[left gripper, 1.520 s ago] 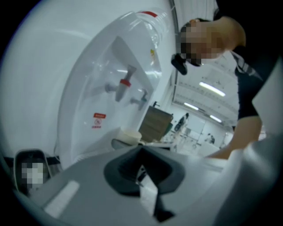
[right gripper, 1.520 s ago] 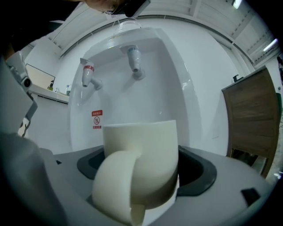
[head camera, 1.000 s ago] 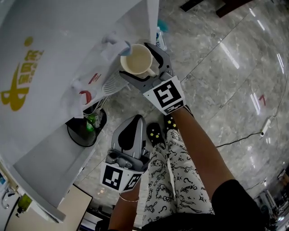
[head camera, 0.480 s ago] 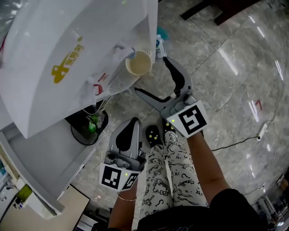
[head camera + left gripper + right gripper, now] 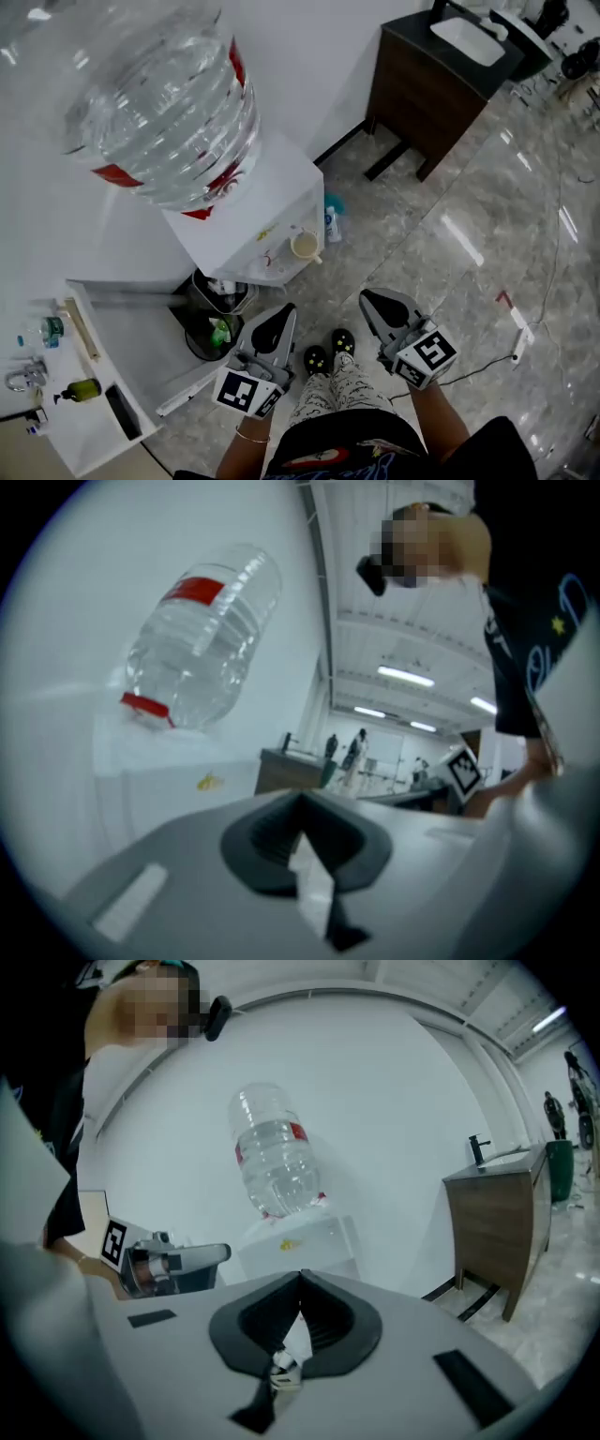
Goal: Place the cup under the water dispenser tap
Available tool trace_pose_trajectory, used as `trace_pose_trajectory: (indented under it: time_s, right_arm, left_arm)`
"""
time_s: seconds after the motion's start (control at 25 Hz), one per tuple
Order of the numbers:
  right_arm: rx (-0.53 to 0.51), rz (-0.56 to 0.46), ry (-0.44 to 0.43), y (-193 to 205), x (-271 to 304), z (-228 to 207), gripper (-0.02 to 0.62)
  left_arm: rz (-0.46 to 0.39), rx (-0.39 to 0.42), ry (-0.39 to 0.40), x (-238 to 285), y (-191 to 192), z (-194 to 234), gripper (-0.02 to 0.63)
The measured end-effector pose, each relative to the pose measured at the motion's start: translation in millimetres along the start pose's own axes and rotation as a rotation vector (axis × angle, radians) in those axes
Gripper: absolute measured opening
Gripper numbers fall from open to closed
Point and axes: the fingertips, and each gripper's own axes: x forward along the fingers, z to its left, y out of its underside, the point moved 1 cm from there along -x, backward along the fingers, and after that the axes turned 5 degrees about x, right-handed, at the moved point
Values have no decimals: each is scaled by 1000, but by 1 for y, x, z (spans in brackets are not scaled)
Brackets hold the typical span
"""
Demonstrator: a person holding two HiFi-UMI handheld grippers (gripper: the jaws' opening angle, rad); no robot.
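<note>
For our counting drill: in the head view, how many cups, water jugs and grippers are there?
Cup: 1
Jug: 1
Left gripper, right gripper: 2
Total: 4

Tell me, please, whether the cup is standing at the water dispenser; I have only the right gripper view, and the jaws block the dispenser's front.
Observer: Yes. In the head view the cup stands upright on the front ledge of the water dispenser, with nothing touching it.
Operator: Is the left gripper holding anything?
Observer: No. Its own view shows the left gripper shut, with nothing between the jaws.
Operator: Is anything on the floor near the dispenser?
Observer: A black bin stands beside it in the head view.
</note>
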Motion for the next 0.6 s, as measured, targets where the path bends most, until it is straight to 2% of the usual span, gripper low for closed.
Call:
trace_pose_trajectory:
  time_s: [0.08, 0.2, 0.28, 0.36, 0.44, 0.52, 0.6]
  right_arm:
    - [36, 2, -43, -26, -15, 32, 14]
    - [-21, -27, -93, -63, -21, 68, 14]
    - [-14, -40, -99, -71, -29, 84, 14]
    - [45, -56, -103, -69, -39, 90, 14]
    - [83, -64, -94, -70, -48, 89, 14]
    - [71, -53, -64, -70, -59, 83, 14]
    - [51, -51, -39, -72, -69, 79, 14]
  left_arm:
    - [19, -4, 14, -11, -30, -17, -11]
    - [-17, 38, 87, -6, -74, -42, -11]
    - [-42, 29, 107, -3, -86, -55, -11]
    - [-46, 15, 114, -2, -89, -62, -11]
    - [-41, 41, 127, 2, -94, -63, -11]
    - [-58, 46, 131, 3, -103, -63, -9]
    - [-112, 12, 123, 2, -114, -60, -9]
